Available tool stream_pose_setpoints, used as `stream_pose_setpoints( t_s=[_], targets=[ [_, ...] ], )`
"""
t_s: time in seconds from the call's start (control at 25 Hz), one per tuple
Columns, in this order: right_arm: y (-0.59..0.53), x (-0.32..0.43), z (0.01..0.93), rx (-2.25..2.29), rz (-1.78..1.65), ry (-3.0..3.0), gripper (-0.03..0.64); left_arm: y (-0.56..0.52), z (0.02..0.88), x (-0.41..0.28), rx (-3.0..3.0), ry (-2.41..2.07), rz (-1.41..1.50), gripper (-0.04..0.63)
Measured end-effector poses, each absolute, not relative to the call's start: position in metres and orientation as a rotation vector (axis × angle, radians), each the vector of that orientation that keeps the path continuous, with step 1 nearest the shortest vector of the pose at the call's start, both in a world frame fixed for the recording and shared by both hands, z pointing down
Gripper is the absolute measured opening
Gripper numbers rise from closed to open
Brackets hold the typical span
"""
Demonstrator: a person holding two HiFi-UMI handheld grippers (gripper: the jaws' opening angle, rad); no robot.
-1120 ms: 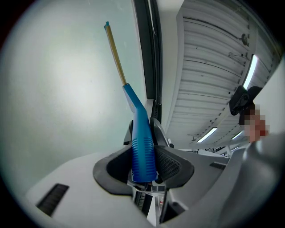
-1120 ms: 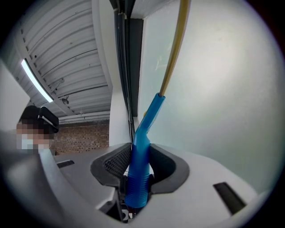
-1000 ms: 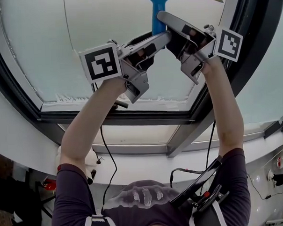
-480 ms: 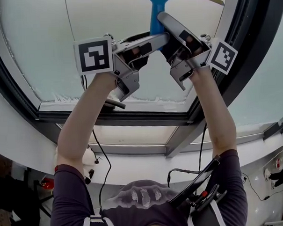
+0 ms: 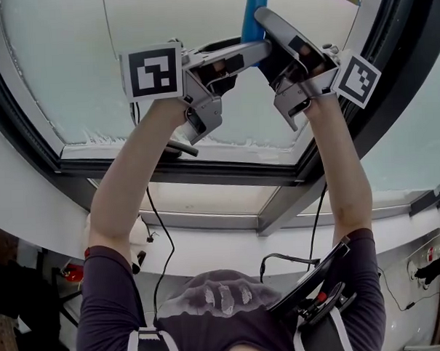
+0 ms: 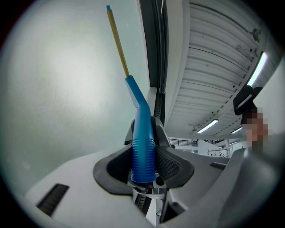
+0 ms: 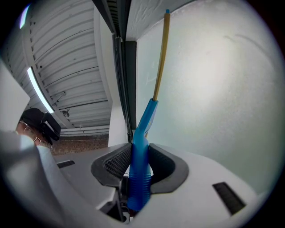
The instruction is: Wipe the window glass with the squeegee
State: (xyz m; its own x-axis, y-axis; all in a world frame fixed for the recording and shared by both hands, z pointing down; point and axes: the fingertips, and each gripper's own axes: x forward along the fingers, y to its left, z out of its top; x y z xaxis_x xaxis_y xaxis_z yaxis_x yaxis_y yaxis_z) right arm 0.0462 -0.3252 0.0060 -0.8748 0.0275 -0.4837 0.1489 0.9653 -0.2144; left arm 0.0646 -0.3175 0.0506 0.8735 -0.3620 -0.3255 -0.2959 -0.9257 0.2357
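The squeegee has a ribbed blue handle (image 6: 143, 151) and a thin yellow blade edge (image 6: 117, 40) lying against the frosted window glass (image 5: 62, 61). My left gripper (image 6: 143, 167) is shut on the lower end of the handle. My right gripper (image 7: 138, 171) is shut on the same blue handle (image 7: 140, 164), whose yellow blade (image 7: 161, 58) runs up along the glass (image 7: 213, 89). In the head view both grippers meet at the top centre around the handle (image 5: 255, 20), left gripper (image 5: 233, 55) and right gripper (image 5: 275, 32); the blade is cut off above the frame.
A dark window frame (image 5: 205, 172) runs below the pane and a slanted dark post (image 5: 376, 77) bounds it on the right. A lower pane (image 5: 206, 201) sits beneath. Cables (image 5: 158, 232) hang from both arms. Ceiling lights (image 6: 209, 126) show past the frame.
Both grippers have moved up the glass together with the squeegee; its yellow-and-blue head has left the top of the head view. The grip on the handle is unchanged.
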Motion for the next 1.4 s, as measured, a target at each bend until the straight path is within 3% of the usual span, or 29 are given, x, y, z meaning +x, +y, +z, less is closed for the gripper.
stream_pose_setpoints(
  t_s=[0.56, 1.4],
  targets=[
    [-0.321, 0.032, 0.052, 0.162, -0.291, 2.848, 0.126, -0.318, 0.100, 0.060, 2.810, -0.513, -0.507, 0.150],
    [-0.322, 0.035, 0.115, 0.096, -0.503, 2.867, 0.127, -0.320, 0.164, 0.066, 2.683, -0.515, -0.514, 0.151]
  ],
)
